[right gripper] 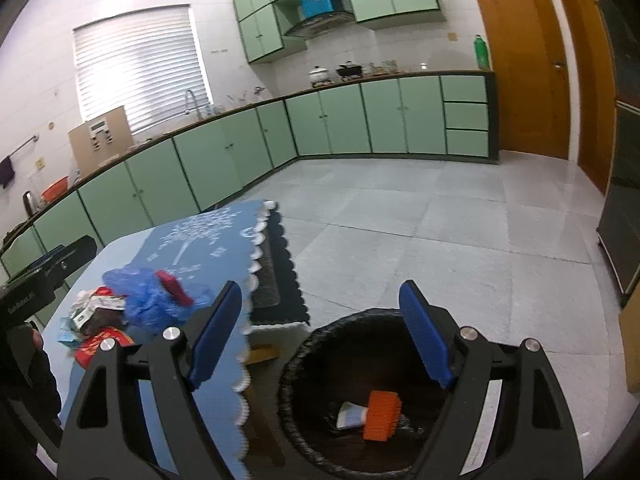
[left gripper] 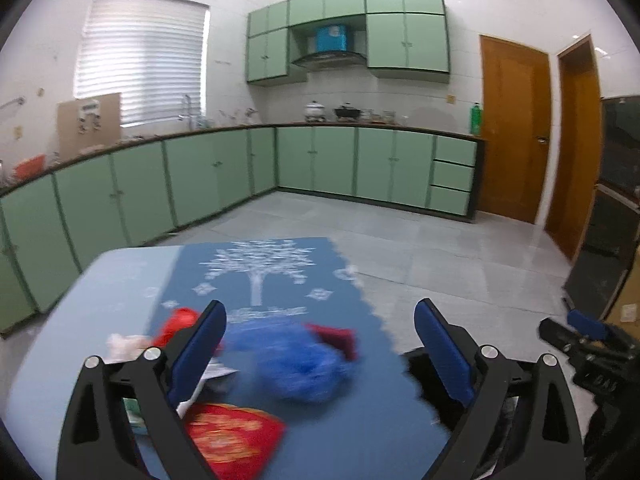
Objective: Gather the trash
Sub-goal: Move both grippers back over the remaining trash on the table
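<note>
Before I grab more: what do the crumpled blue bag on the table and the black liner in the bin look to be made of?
Crumpled blue bag: probably thin plastic film, faintly glossy, creased into soft folds.
Black bin liner: likely thin plastic too, gathered and wrinkled over the rim, with a dull sheen.

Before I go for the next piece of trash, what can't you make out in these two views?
- Blue bag, left wrist view: motion-blurred, outline unclear.
- Red packet: print blurred, lower edge cut off by the frame.
- Small wrappers, right wrist view: too small to identify.
- Trash bin: near rim cut off, right gripper finger covers part.
</note>
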